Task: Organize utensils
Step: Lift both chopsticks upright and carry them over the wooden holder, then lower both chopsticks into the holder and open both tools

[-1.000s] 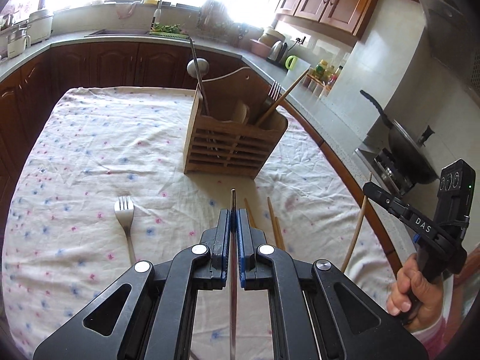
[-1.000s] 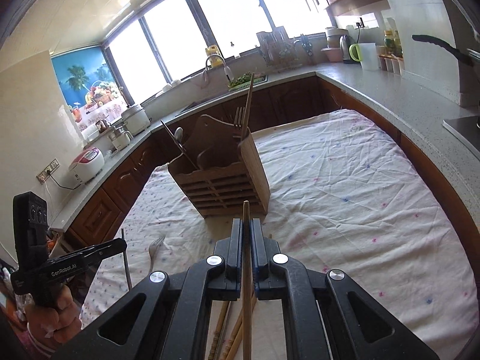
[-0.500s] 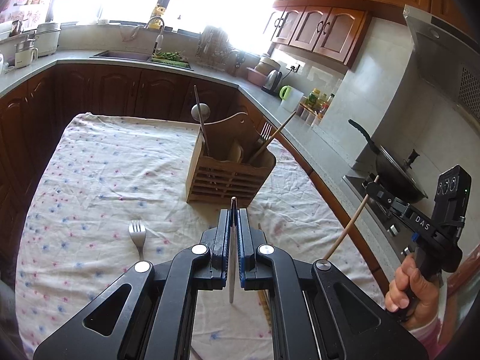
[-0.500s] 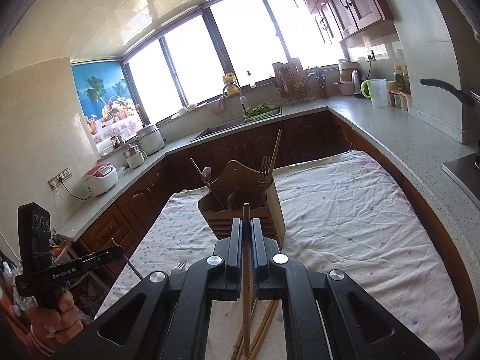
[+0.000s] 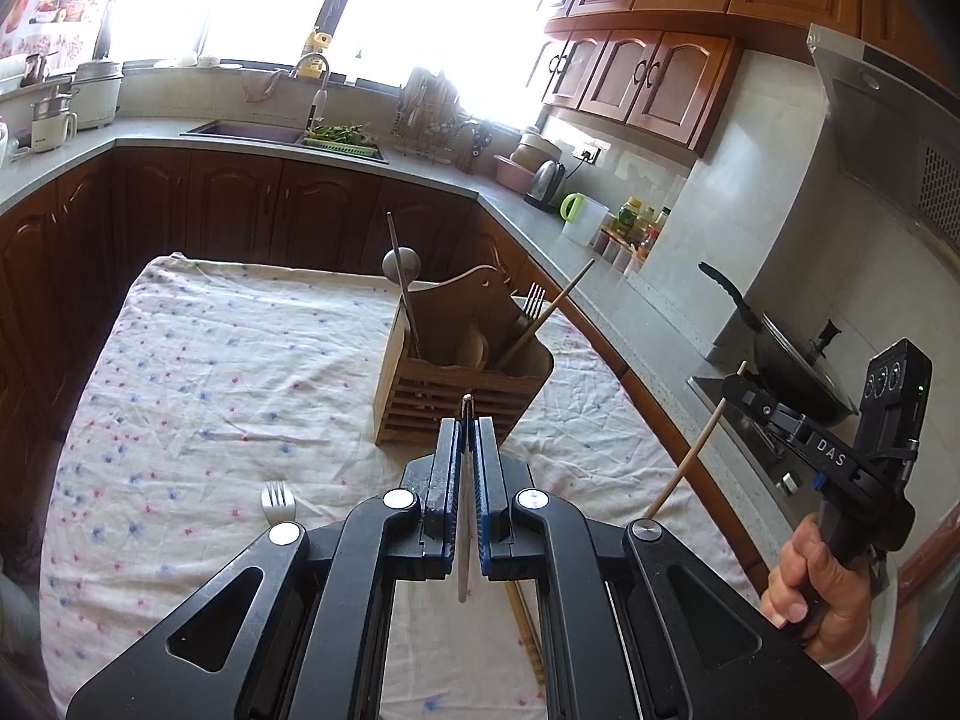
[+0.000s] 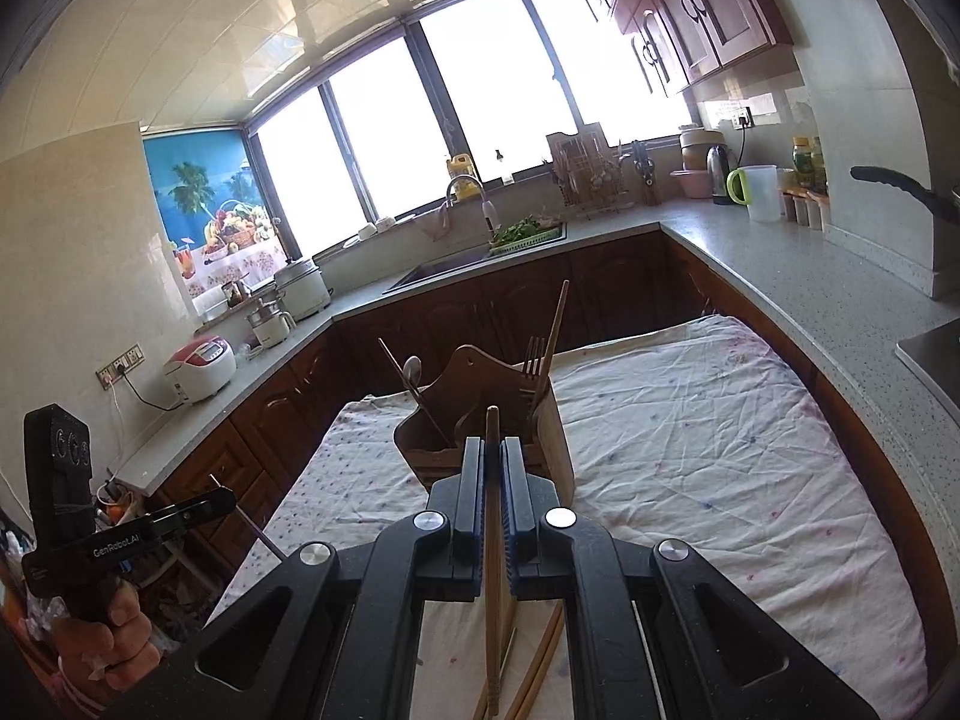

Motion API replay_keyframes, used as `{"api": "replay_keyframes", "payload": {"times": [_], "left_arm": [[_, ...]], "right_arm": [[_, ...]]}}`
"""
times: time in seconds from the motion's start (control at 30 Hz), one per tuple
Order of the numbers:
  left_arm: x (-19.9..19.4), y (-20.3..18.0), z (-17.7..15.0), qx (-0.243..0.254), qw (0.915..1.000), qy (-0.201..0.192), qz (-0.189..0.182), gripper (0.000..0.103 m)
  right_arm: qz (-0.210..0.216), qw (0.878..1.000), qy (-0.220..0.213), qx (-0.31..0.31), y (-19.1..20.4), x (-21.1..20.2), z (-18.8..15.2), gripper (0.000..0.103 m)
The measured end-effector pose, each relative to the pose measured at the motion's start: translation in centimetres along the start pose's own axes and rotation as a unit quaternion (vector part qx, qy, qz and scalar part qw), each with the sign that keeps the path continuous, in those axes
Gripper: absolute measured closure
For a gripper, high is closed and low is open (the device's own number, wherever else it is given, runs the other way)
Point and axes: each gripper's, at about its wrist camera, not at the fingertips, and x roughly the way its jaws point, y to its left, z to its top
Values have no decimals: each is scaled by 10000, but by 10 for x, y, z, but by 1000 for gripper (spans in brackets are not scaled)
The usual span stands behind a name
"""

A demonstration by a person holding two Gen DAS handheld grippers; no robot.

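My left gripper (image 5: 467, 456) is clamped on a thin silver metal chopstick (image 5: 463, 546), which runs up between the blue pads with its tip poking just past them. My right gripper (image 6: 492, 474) is clamped on a light brown wooden chopstick (image 6: 492, 570), held upright between its pads; from the left wrist view the same stick slants below that gripper's black fingers, clear of the cloth.

Just under the right gripper, more wooden chopsticks (image 6: 543, 660) lie loose on the white floral tablecloth (image 5: 228, 384) covering the surface. To the left of the left gripper, a silver metal fork (image 5: 277, 501) lies flat on the cloth, tines pointing away from me.

Ahead of both grippers stands the slatted wooden utensil holder (image 5: 456, 384), upright near the middle of the surface. In its left compartment sit a metal spoon (image 5: 402, 264) and a thin metal rod, leaning. In its right compartment a fork (image 5: 530, 303) and a wooden chopstick (image 5: 549, 315) lean toward the counter.

Beyond the surface, dark wooden cabinets (image 5: 198, 210) run under a grey countertop with a sink (image 5: 246, 132), and a black pan (image 5: 786, 354) sits on the stove at right.
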Motion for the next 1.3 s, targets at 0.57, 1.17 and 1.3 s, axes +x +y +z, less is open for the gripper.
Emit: {"api": "replay_keyframes", "payload": {"times": [0.57, 1.17, 1.3], "left_arm": [[6, -5, 115, 317, 9939, -1057, 36, 99], [114, 42, 110, -378, 9963, -642, 417, 99], [131, 40, 95, -375, 9975, -400, 435, 99]], "right_arm": [[-77, 9949, -1002, -8, 4, 40, 99, 98], [-491, 9952, -850, 55, -15, 127, 75, 98], [-496, 9969, -585, 186, -23, 141, 57, 98]]}}
